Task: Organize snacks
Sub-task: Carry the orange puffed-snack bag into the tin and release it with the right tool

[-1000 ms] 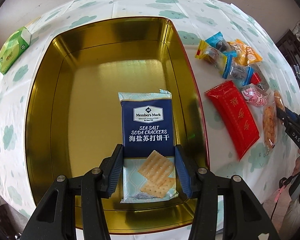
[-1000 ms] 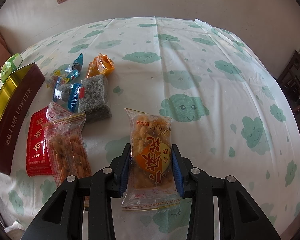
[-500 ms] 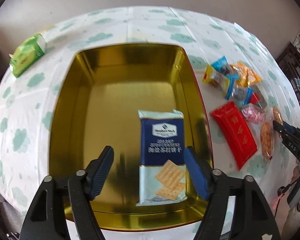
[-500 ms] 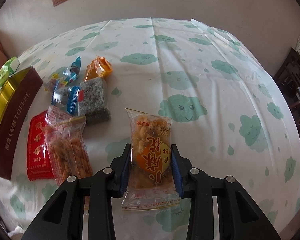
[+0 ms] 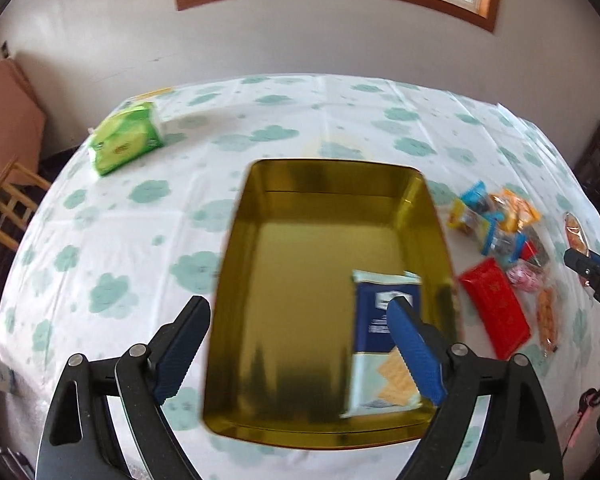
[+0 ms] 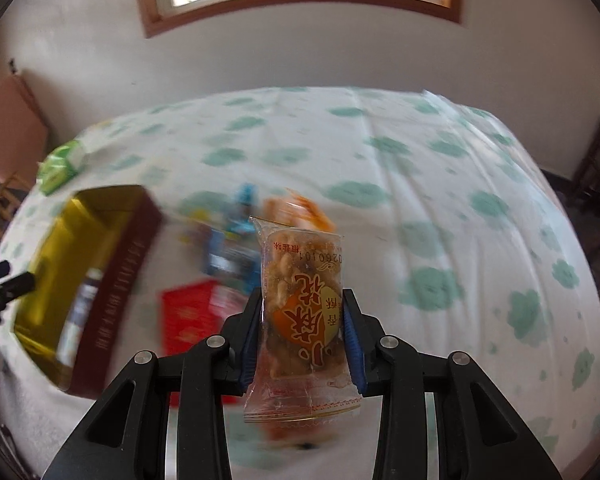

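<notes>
Now, left claw (image 5: 300, 340): I have it spread wide, holding nothing, lower frame.
Right claw (image 6: 302, 328): clamped on my snack bag (image 6: 302, 312).
Cracker pack (image 5: 382, 344): inside tin (image 5: 236, 288).

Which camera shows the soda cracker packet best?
Left wrist view: the soda cracker packet lies face-up in the gold tin, label visible. The right wrist view shows only a blurred sliver past the tin's wall.
</notes>
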Available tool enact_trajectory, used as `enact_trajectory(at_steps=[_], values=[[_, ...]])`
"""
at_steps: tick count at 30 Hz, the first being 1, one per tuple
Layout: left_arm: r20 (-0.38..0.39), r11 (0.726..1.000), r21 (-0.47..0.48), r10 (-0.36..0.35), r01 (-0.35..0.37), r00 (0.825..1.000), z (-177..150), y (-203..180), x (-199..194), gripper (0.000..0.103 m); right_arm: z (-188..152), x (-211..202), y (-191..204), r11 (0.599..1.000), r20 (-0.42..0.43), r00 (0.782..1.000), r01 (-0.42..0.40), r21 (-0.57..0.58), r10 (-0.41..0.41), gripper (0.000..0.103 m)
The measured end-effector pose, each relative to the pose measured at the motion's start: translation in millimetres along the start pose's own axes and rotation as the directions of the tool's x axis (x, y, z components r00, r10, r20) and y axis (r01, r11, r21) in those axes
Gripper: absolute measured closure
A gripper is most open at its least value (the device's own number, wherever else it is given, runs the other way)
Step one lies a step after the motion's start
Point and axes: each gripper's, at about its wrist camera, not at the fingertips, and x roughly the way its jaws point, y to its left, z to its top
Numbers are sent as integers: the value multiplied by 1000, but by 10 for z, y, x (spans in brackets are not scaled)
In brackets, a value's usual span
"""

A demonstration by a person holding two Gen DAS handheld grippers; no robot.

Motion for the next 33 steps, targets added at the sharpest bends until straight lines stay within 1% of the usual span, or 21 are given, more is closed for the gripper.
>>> enact_trajectory(at_steps=[5,6,10,13,18,22,24,29,33], values=[[5,995,-96,40,-39,999,-29,382,-62,15,113,-19,617,992,-3,995,-103,-77,103,66],[4,993,-110,48,-47,999,-41,442,-70,15,131,-20,746,987,-8,991,-132,-92,131,66],[1,987,-148,66,-65,998,-107,662,-113,15,177,49,1288,967,-33,979,-204,-152,201,66],[-1,983,-171,75,-74,997,-153,792,-148,15,158,108,1658,952,-65,968,-248,-181,240,66],[-3,973,-214,85,-83,996,-227,1001,-204,15,74,254,2167,931,-116,957,-287,-227,266,66],[-9,968,-233,97,-97,995,-281,1131,-205,15,-5,409,2411,920,-170,944,-318,-229,284,66],[-16,964,-245,100,-101,995,-310,1190,-190,15,-25,470,2477,919,-186,942,-319,-230,281,66],[-28,959,-262,101,-105,994,-352,1277,-153,15,-61,608,2570,922,-227,931,-333,-198,287,66],[-32,959,-264,93,-98,995,-368,1281,-135,15,-108,694,2645,921,-249,928,-331,-206,278,66]])
